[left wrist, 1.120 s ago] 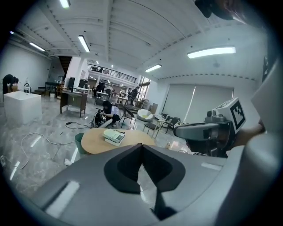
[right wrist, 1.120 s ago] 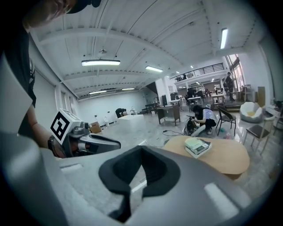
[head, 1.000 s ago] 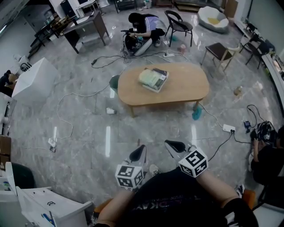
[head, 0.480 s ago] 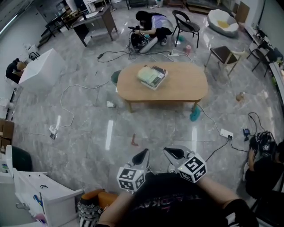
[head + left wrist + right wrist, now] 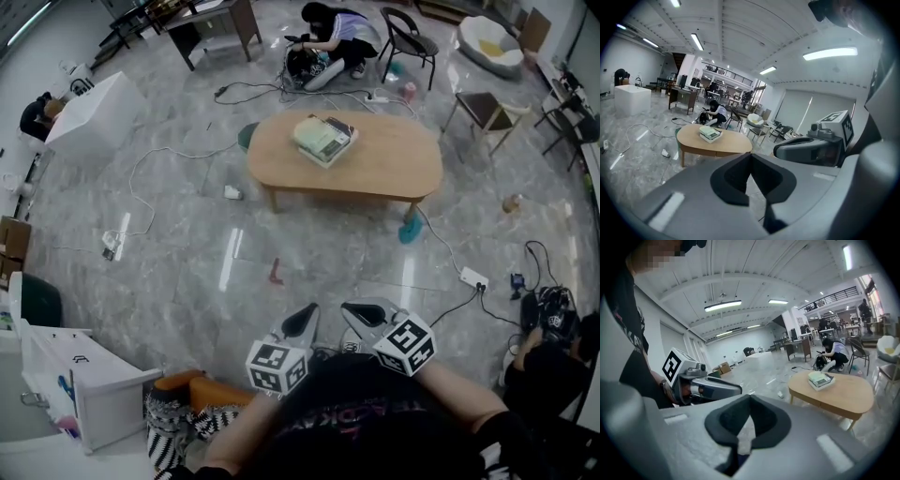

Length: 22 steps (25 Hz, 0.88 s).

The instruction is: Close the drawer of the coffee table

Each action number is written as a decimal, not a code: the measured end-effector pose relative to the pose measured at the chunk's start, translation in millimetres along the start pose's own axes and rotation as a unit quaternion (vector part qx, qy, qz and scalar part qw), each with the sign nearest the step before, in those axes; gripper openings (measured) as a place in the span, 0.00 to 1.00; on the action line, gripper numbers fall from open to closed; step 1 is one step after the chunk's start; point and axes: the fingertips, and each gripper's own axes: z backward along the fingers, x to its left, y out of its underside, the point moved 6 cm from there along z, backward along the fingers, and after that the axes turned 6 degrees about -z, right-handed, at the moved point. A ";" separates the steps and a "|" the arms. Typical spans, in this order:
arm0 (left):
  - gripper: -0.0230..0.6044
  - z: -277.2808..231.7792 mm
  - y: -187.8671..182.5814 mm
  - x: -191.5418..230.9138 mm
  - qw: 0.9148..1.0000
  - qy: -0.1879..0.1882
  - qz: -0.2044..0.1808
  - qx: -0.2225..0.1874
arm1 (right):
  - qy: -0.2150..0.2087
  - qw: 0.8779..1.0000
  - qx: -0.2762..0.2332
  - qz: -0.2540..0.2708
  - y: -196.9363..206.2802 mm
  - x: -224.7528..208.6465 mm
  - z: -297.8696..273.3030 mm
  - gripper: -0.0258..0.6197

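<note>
The oval wooden coffee table point(image 5: 375, 173) stands mid-floor, a stack of books point(image 5: 323, 139) on its top. From this side I see no drawer standing open. My left gripper point(image 5: 302, 321) and right gripper point(image 5: 361, 312) hang side by side close to the person's body, well short of the table, both shut and empty. In the left gripper view the table point(image 5: 726, 145) lies ahead beyond my shut left gripper point(image 5: 751, 155), with the right gripper point(image 5: 806, 147) alongside. In the right gripper view the table point(image 5: 843, 397) is ahead at right beyond my shut right gripper point(image 5: 749, 399).
A person point(image 5: 333, 33) crouches beyond the table, with chairs point(image 5: 408, 37) nearby. Cables and a power strip point(image 5: 472, 277) lie on the floor at right, with a teal thing point(image 5: 410, 232) by a table leg. A white cabinet point(image 5: 84, 384) stands at lower left, and another person point(image 5: 553, 366) sits at right.
The table, cabinet and floor clutter have shifted upward in the head view as the person moved. Both grippers stay shut and side by side.
</note>
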 end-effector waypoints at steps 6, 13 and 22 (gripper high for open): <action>0.04 -4.4 2.3 -9.8 1.000 0.004 -0.004 0.009 | -0.013 1.000 0.006 -0.003 1.2 -2.9 1.4 0.04; 0.04 -9.0 3.5 -13.6 1.000 0.012 -0.012 0.015 | -0.009 1.000 0.006 -0.006 7.0 -3.4 4.8 0.04; 0.04 -11.7 9.9 -20.6 1.000 0.018 -0.009 0.016 | -0.004 1.000 0.004 -0.012 13.9 -4.0 11.2 0.04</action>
